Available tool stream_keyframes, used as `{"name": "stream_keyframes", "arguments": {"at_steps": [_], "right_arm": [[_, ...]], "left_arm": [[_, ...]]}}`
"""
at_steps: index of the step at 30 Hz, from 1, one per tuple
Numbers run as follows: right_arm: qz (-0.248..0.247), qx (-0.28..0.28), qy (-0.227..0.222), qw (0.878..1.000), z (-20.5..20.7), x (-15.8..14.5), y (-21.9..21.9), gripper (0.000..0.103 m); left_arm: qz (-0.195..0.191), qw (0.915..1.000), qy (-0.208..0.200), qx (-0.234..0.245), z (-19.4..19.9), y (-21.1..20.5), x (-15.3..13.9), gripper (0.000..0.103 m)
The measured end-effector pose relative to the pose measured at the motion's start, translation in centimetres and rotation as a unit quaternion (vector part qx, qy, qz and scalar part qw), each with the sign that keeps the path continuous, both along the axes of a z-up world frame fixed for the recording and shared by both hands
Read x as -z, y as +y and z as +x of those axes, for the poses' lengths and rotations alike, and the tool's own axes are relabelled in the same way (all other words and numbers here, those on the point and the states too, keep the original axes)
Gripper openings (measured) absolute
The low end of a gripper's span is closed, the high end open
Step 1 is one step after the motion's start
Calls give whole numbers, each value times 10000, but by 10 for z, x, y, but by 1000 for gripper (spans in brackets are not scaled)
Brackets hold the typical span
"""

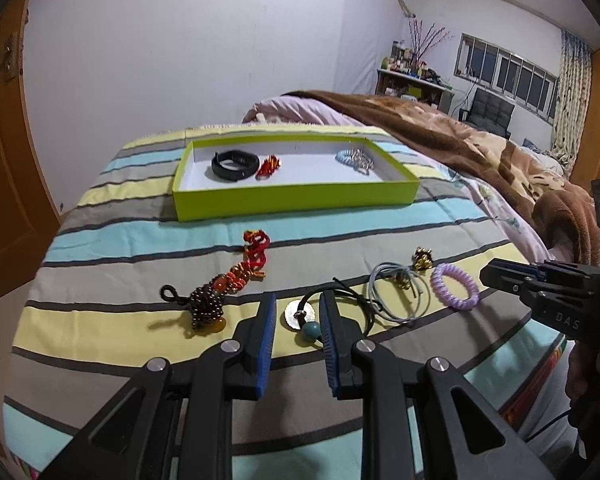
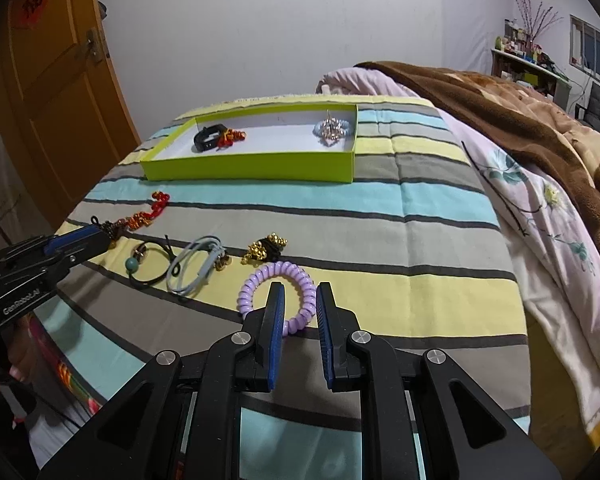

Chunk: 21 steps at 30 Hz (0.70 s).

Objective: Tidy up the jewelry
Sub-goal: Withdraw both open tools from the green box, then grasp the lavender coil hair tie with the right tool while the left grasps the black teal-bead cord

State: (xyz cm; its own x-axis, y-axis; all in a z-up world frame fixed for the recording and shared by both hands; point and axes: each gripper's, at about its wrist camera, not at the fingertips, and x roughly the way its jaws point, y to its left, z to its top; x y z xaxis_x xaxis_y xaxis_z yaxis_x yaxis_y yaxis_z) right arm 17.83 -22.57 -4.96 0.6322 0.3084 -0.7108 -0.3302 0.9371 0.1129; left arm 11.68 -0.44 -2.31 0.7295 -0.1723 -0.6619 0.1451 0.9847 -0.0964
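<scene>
Both of your grippers hang low over the striped bedspread [image 1: 148,240], each with its jaws partly open and holding nothing. Your left gripper [image 1: 298,312] frames the black cord bracelet [image 1: 340,300] with its teal bead [image 1: 311,329] and a silver disc [image 1: 296,314]. Your right gripper [image 2: 300,300] straddles the near side of the purple coil hair tie [image 2: 276,292]; one jaw sits inside the loop, the other outside.

The green tray [image 1: 296,196] lies further up the bed, already holding a black watch band [image 1: 235,165], a red knot charm [image 1: 269,166] and a pale blue coil with a silver piece [image 1: 354,159].

The risks from here:
- The bedspread is soft, so if you press down before closing you will likely pinch cloth along with the piece and drag it.
- The black cord overlaps the grey-blue cord loops [image 1: 396,292] beside it. Lift carelessly and the two may tangle and come up together.
- Grab the bead alone and it may roll out of the jaws; the cord is the safer hold.
- The coil tie is springy and may flick free if caught only by its edge.
- The gold bell cluster [image 2: 265,249] lies close behind the tie, so a forward sweep could knock it.
</scene>
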Motion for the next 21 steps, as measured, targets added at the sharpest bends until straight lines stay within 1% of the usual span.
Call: {"name": "stream_keyframes", "arguments": {"at_steps": [5,13,16,19,21], "right_arm": [[-51,-57,122,9999,9,9,4,16],[-152,-87,196,9997,18,15,8,16],[-216,-61,313,9993,23,19,9,16],[-295,-87,271,9992,22,19,11,16],[-379,-92,249,9989,21,19,12,16]], "left_arm": [[56,9998,164,44,10,-3,13,23],[152,9992,373,44,23,-7,22,23],[230,9987,464,25,28,-9,25,23],[395,9982,458,25,29,-14,26,23],[587,9973,437,43,28,-19,26,23]]}}
